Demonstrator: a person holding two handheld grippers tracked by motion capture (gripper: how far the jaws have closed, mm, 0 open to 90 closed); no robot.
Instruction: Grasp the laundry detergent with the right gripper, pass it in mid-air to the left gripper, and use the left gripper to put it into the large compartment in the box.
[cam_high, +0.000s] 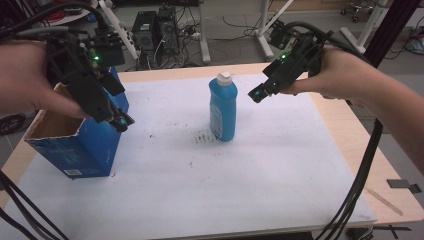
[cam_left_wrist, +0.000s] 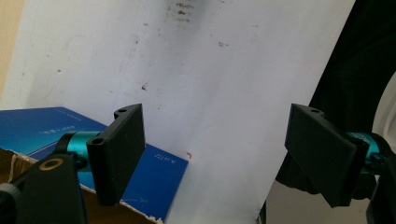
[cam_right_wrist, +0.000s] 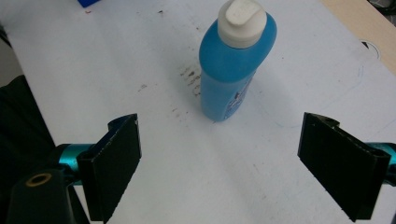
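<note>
Right gripper (cam_right_wrist: 219, 163) is spread wide with nothing between its jaws, hovering up above the desk (cam_high: 280, 165) and aimed at the blue bottle (cam_high: 223, 107) — which stands upright mid-desk with its white cap (cam_right_wrist: 242, 16) on. Left gripper (cam_left_wrist: 212, 154) is also wide open and holding nothing, hanging over the open blue box (cam_high: 75, 140) at the desk's left edge, well apart from the bottle.

A blue plastic bottle (cam_high: 223, 107) with a white flip cap, shut, stands upright near the middle of the white sheet, a pale label on its front. An open-topped blue cardboard box (cam_high: 85, 140) with a torn rim stands at its 9 o'clock, well apart.
</note>
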